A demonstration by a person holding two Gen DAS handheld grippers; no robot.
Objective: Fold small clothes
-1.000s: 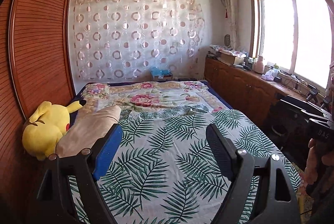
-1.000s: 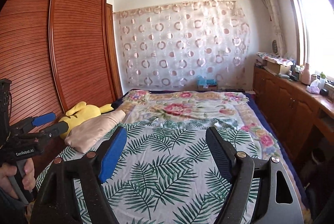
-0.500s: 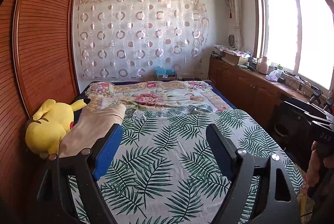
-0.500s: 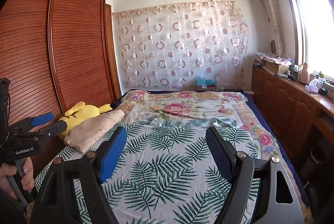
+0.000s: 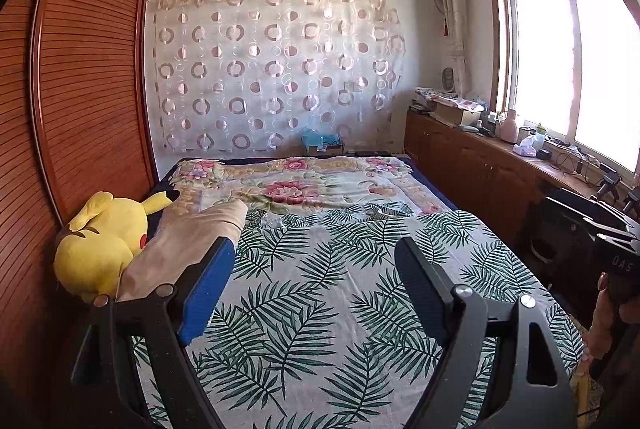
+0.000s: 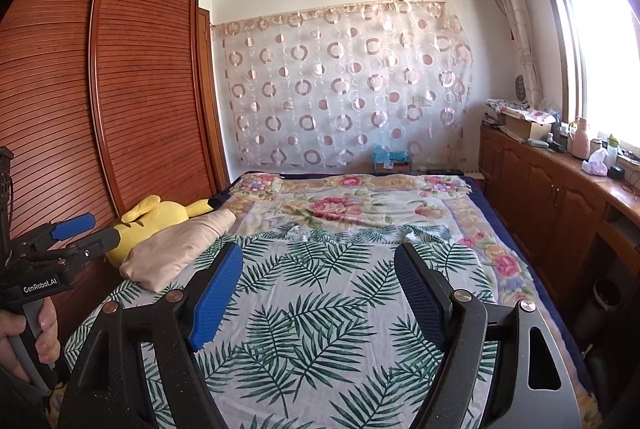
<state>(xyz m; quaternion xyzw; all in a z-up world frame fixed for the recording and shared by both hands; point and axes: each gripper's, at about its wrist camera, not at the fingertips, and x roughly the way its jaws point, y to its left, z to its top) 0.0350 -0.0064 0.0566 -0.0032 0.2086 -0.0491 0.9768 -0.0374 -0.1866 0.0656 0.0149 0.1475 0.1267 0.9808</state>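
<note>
A beige folded cloth [image 5: 188, 245] lies at the left edge of the bed, next to a yellow plush toy; it also shows in the right wrist view [image 6: 180, 249]. My left gripper [image 5: 314, 253] is open and empty, held above the palm-leaf sheet [image 5: 320, 289], with the beige cloth just left of its left finger. My right gripper [image 6: 318, 259] is open and empty above the same sheet [image 6: 320, 309]. The left gripper also shows from the side [image 6: 86, 229] at the left edge of the right wrist view. Small crumpled pieces [image 6: 296, 231] lie at the sheet's far edge.
A yellow plush toy [image 5: 100, 237] sits against the wooden wardrobe [image 5: 80, 89] on the left. A floral blanket [image 5: 304, 185] covers the far half of the bed. A wooden cabinet [image 6: 560, 197] with clutter runs along the right wall under the window.
Both grippers have stayed open. The left wrist view has shifted slightly up and right; the right wrist view has barely moved.
</note>
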